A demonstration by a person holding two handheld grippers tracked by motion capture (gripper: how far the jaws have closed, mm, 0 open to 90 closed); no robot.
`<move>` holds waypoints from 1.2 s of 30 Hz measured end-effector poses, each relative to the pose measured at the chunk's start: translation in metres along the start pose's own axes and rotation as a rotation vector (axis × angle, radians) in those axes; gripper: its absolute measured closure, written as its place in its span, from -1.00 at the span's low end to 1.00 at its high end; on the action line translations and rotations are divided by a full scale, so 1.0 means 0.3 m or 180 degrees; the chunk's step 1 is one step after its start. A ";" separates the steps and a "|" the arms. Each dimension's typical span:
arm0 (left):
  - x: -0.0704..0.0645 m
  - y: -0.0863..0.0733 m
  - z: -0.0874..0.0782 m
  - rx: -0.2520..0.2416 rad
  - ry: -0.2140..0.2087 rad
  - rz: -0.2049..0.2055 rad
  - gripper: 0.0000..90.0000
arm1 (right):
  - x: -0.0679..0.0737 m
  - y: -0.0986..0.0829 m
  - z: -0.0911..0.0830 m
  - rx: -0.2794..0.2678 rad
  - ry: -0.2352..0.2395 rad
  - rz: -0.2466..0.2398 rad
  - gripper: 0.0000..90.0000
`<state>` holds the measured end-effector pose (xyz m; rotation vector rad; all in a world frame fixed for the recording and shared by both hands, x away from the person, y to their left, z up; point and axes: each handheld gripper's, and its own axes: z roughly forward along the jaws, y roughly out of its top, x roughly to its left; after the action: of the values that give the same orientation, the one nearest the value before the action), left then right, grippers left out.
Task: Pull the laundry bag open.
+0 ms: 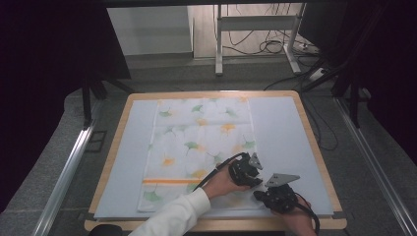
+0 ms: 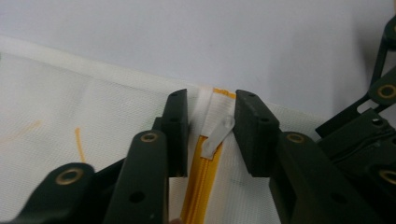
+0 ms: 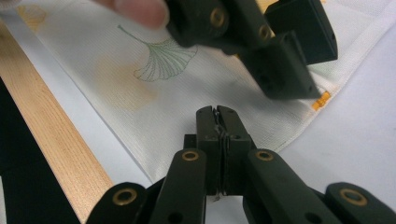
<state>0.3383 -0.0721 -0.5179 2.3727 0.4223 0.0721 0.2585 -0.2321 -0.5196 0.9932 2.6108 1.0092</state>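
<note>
A white cloth cover (image 1: 196,142) printed with ginkgo leaves lies flat on the table mat. An orange zipper (image 1: 169,181) runs across its near end. In the left gripper view my left gripper (image 2: 211,126) is open, one jaw on each side of the white zipper pull (image 2: 217,137) at the end of the orange zipper (image 2: 198,186). In the high view the left gripper (image 1: 253,182) sits over the cover's near right corner. Just to the right, my right gripper (image 1: 259,195) is shut; in its own view the right gripper (image 3: 217,112) pinches the cover's hem (image 3: 154,121).
The pale mat (image 1: 280,128) covers a wooden table whose rim (image 1: 115,147) shows all round. The wood edge (image 3: 51,140) is close beside the right gripper. Metal rails, a stand and cables lie on the floor beyond the table.
</note>
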 end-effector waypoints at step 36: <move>-0.009 -0.016 -0.015 0.0012 0.0080 -0.0018 0.89 | -0.006 0.000 0.002 0.0000 0.0032 0.0039 0.98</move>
<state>0.3337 -0.0669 -0.5176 2.3765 0.4414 0.0988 0.2601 -0.2329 -0.5202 1.0081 2.6158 1.0196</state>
